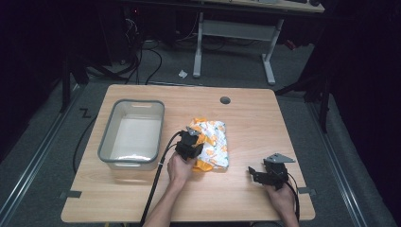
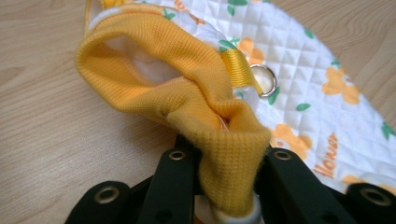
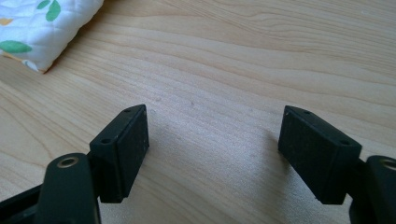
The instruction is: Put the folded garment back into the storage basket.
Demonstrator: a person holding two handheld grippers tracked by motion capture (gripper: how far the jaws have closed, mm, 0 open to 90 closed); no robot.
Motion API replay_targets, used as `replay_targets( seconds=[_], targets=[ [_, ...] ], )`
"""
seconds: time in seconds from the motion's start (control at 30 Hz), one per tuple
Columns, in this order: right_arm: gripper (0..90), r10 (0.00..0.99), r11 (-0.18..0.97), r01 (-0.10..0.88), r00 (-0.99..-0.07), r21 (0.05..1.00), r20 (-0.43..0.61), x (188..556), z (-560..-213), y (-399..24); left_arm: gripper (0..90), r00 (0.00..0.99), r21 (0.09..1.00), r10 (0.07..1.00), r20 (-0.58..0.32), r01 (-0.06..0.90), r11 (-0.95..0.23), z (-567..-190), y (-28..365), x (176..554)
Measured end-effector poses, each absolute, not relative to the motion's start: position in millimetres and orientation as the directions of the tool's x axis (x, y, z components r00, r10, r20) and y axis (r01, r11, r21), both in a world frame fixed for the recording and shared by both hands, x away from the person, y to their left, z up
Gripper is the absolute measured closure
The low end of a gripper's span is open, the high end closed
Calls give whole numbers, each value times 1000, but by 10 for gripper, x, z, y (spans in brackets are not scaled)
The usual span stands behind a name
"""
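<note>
1 garment (image 1: 213, 143), 1 bin (image 1: 133, 134), 2 claws

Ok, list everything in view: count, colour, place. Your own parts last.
table: one, light wood, under everything.
bin: one, grey rim, pale inside, table's left half, nothing in it.
garment: one, quilted white with orange flowers and yellow ribbed trim, table centre, right of the bin.
ring: one, metal, on a yellow strap on the garment.
desk: one, white legs, on the floor beyond the table.
left gripper: one, black, shut on the garment's yellow trim.
right gripper: one, black, jaws open, over bare table right of the garment.
</note>
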State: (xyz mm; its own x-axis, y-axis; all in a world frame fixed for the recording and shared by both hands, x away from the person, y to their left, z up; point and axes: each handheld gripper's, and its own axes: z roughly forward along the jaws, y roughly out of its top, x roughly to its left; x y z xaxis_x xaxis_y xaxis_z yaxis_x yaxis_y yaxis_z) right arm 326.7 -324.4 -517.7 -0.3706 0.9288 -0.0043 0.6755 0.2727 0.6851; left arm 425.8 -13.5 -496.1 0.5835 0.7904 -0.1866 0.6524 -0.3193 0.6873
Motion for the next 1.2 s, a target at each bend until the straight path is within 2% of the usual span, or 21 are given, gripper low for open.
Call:
replay_targets(
  seconds=[0.1, 0.53, 0.9, 1.2],
  targets=[
    [249, 929, 273, 675, -371, 685, -5, 3268, -5177, -3244, 794, 597, 703, 770, -225, 646, -296, -4885, -94, 4235],
    [248, 929, 273, 675, -371, 685, -4, 3267, -5176, -3244, 797, 626, 755, 725, -287, 613, -231, -4598, 119, 4119],
    [248, 928, 274, 675, -372, 685, -5, 3266, -5176, -3244, 797, 651, 776, 700, -293, 590, -224, -4456, 233, 4016],
    [248, 928, 274, 675, -372, 685, -5, 3266, -5176, -3245, 797, 664, 805, 691, -287, 558, -202, -4172, 440, 3943]
  ],
)
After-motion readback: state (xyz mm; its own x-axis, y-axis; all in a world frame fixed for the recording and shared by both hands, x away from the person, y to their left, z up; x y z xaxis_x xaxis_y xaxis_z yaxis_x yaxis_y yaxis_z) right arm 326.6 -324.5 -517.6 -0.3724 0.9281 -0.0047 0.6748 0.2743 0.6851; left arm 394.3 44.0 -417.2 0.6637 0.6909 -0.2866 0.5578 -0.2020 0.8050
